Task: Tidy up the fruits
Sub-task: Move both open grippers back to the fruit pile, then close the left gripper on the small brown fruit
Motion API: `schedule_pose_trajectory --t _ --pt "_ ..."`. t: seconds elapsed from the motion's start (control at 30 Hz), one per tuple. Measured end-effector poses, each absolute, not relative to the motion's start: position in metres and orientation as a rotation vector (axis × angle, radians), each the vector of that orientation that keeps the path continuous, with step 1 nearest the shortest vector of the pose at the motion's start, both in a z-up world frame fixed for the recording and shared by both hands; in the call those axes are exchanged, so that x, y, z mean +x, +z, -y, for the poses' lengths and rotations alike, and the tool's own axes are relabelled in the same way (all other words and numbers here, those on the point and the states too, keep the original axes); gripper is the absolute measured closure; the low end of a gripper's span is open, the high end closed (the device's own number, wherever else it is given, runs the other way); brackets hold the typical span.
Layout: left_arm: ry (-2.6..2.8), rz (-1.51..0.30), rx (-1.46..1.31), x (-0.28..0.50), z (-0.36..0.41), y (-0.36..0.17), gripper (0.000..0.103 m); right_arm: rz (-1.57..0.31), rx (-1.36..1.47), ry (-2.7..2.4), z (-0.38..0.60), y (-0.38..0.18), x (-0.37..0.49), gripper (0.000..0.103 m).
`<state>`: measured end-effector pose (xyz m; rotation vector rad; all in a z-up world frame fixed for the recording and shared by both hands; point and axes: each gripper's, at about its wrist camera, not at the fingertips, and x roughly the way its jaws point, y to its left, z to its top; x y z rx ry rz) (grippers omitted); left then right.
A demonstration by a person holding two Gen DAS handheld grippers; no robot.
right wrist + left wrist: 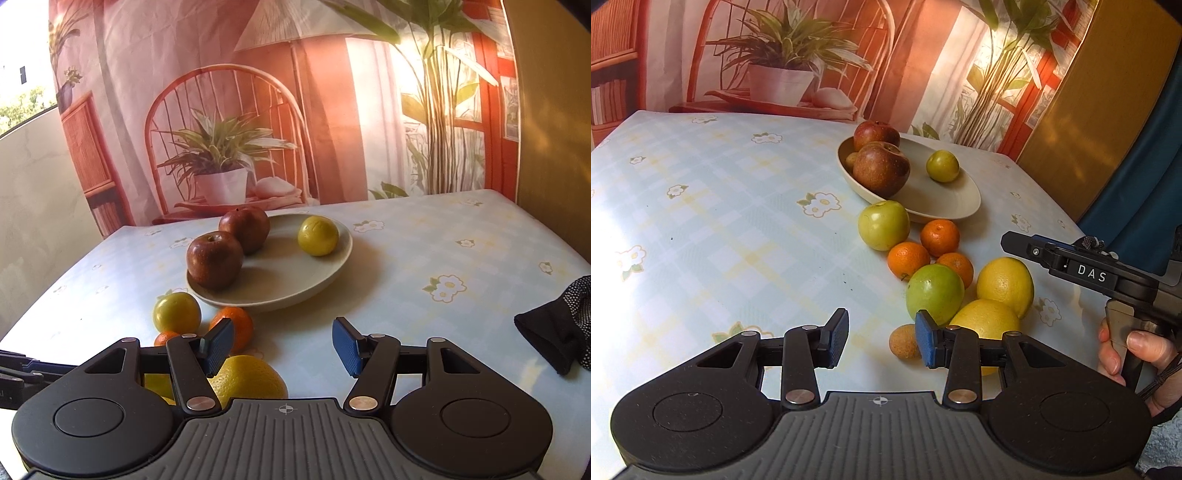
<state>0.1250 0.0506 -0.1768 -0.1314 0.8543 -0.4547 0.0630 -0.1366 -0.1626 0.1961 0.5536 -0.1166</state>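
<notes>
Two red apples point(229, 251) in my beige bowl point(295, 291), both my left gripper point(882, 341) and right gripper point(282, 345) parted, empty, above the table's loose fruit.

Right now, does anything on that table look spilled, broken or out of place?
Nothing spilled or damaged. The only untidy part: oranges, green apples and lemons lie loose on the tablecloth beside the bowl.

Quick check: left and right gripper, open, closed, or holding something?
Left gripper: open, holding nothing.
Right gripper: open, holding nothing.
</notes>
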Motion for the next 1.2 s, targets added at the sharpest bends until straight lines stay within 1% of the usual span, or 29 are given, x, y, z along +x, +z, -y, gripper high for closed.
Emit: schedule_pose_trajectory --t 0.53,0.57,0.67,0.7,1.2 --pt "-0.511 -0.92 -0.129 0.133 -0.033 -0.197 0.062 -0.557 0.208 -0.118 0.14 -0.162 0.058 0.047" --pt "-0.511 -0.92 -0.127 0.133 -0.032 -0.198 0.063 -0.558 0.206 -0.116 0.14 -0.163 0.059 0.047" --pt "-0.521 -0.914 -0.13 0.131 -0.032 -0.199 0.073 -0.563 0.201 -0.113 0.139 -0.162 0.059 0.047" --pt "-0.525 -0.913 -0.133 0.131 -0.032 -0.199 0.073 -0.564 0.199 -0.111 0.138 -0.162 0.06 0.047" --pt "-0.394 -0.779 -0.08 0.122 -0.052 -0.177 0.073 -0.588 0.178 -0.074 0.128 -0.156 0.063 0.049"
